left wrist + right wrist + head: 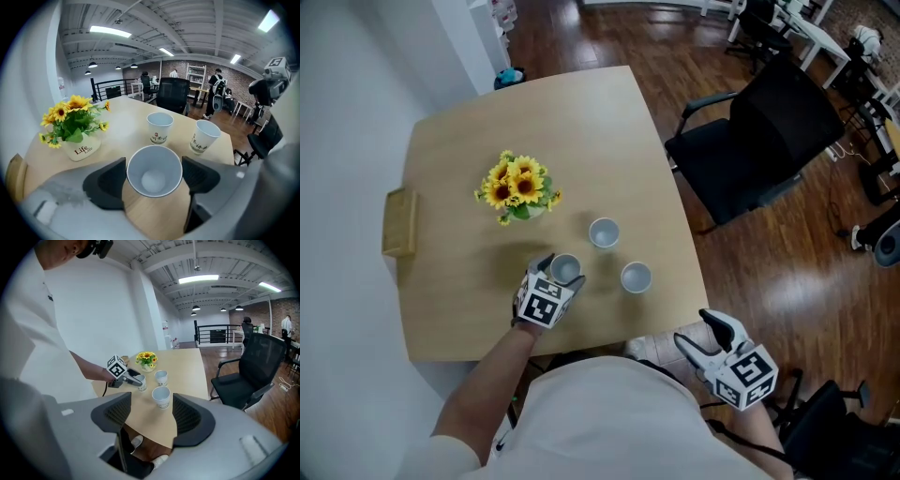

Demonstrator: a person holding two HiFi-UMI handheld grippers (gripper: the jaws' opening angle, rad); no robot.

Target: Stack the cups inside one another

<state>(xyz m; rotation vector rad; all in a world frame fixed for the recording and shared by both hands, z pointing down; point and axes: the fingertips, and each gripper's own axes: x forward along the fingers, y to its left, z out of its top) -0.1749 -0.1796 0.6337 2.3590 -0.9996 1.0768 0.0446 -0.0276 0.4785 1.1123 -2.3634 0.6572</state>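
Three white paper cups stand on the light wooden table (pixel 544 122). My left gripper (pixel 562 278) is shut on the nearest cup (pixel 154 171), its dark pads against both sides of the rim; the cup is upright and empty. A second cup (pixel 604 232) (pixel 160 127) stands beyond it and a third cup (pixel 636 277) (pixel 205 136) to its right, both free. My right gripper (pixel 705 335) hangs off the table's near right corner, above my lap. Its jaws are open with nothing between them (pixel 151 411); the third cup (pixel 161 397) shows far ahead of it.
A pot of sunflowers (pixel 517 188) (pixel 75 124) stands left of the cups. A small wooden box (pixel 399 223) sits at the table's left edge. A black office chair (pixel 769 141) stands on the wooden floor to the right. People stand far back in the left gripper view.
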